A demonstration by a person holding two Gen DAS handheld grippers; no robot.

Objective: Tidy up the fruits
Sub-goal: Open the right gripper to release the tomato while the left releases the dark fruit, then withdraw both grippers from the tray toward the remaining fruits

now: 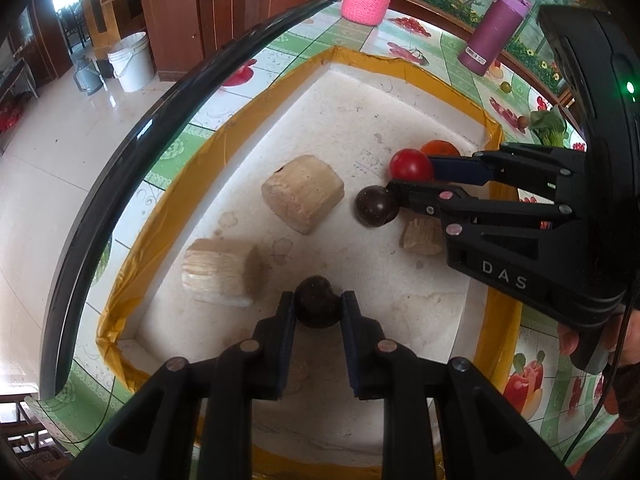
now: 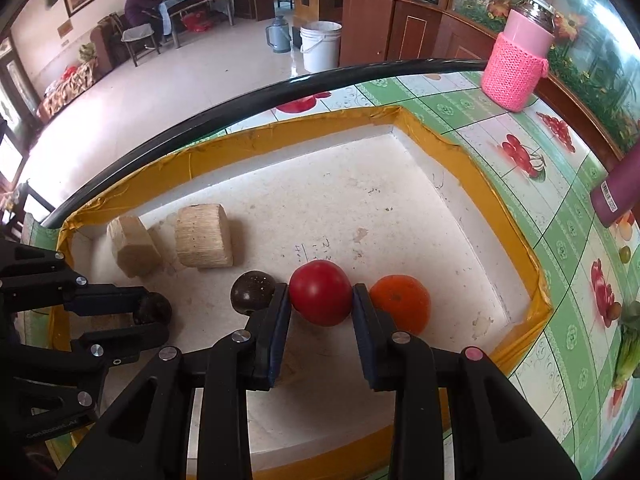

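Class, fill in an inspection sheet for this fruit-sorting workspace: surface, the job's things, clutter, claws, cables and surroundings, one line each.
Surface: white foam tray with yellow taped rim on a fruit-print tablecloth.
Job's things: red round tomato, orange tangerine, two dark brown round fruits, all in the tray.
Clutter: pale sugarcane chunks; pink knitted-sleeve bottle; purple flask.
Claws: left claw shut on the nearer dark fruit; right claw shut on the tomato.
Cables: thin black cable near the right claw.
Surroundings: wooden cabinets, white bucket, seated person.
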